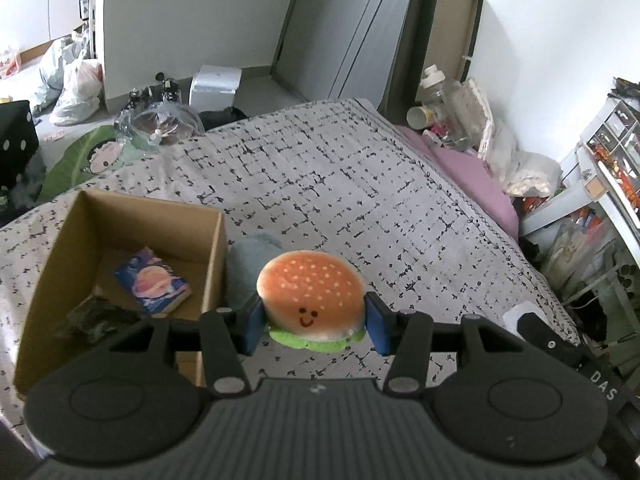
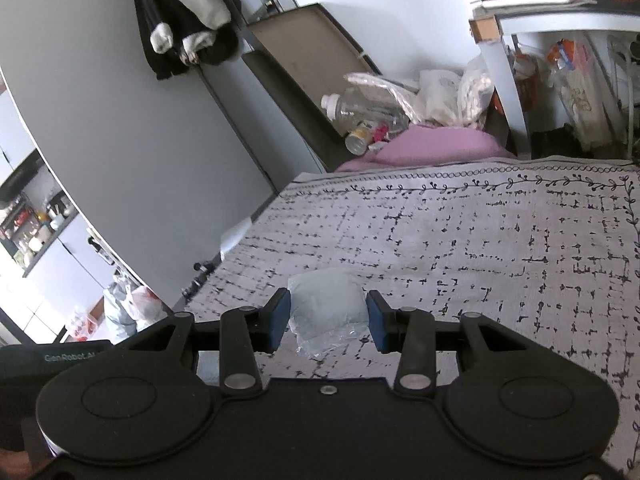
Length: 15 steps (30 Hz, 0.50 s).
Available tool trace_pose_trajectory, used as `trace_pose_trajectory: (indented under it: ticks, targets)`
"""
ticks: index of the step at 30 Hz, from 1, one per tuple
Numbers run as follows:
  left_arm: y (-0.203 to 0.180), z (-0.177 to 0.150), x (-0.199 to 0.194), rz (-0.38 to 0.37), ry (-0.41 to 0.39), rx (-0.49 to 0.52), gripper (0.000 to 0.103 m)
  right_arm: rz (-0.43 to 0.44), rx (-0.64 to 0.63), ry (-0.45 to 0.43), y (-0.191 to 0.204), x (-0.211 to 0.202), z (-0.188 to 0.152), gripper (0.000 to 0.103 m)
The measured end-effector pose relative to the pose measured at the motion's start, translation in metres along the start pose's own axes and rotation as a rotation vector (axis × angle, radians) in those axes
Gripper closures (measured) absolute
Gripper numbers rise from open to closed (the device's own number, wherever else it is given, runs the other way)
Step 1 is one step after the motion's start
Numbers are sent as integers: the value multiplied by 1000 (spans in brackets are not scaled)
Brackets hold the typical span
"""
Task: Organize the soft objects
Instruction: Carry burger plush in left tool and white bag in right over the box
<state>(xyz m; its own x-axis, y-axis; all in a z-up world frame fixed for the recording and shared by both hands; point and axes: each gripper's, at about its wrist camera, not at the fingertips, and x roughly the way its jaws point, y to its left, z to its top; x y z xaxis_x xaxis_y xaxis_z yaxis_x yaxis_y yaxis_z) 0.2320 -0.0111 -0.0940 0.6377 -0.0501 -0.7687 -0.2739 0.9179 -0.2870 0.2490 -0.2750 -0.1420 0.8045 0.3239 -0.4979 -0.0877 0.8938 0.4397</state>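
My left gripper [image 1: 314,326] is shut on a plush hamburger [image 1: 311,296] with an orange bun, a drawn smile and a green lettuce edge, held above the bedspread. Just left of it stands an open cardboard box [image 1: 56,264] holding a small planet-print book [image 1: 154,285] and a dark item [image 1: 98,316]. A grey-blue soft thing [image 1: 248,264] lies against the box's right wall, partly hidden by the hamburger. My right gripper [image 2: 327,320] is shut on a pale soft object in a clear plastic wrap [image 2: 326,306], lifted over the bed.
The bed [image 1: 360,184] with its black-and-white patterned cover stretches ahead. A pink pillow [image 2: 436,144], bottles [image 2: 360,110] and plastic bags sit at its far edge. A desk [image 2: 520,28] with clutter stands to the right, and bags lie on the floor [image 1: 76,84] at left.
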Motion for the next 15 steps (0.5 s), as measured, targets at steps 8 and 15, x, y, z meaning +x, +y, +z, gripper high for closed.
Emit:
trace_pose_trajectory:
  ticks: [8, 15]
  targets:
    - [17, -6, -29, -19, -24, -10, 52, 17, -28, -22, 19, -27, -3, 62]
    - [32, -10, -50, -31, -41, -20, 52, 38, -56, -32, 40, -44, -6, 62]
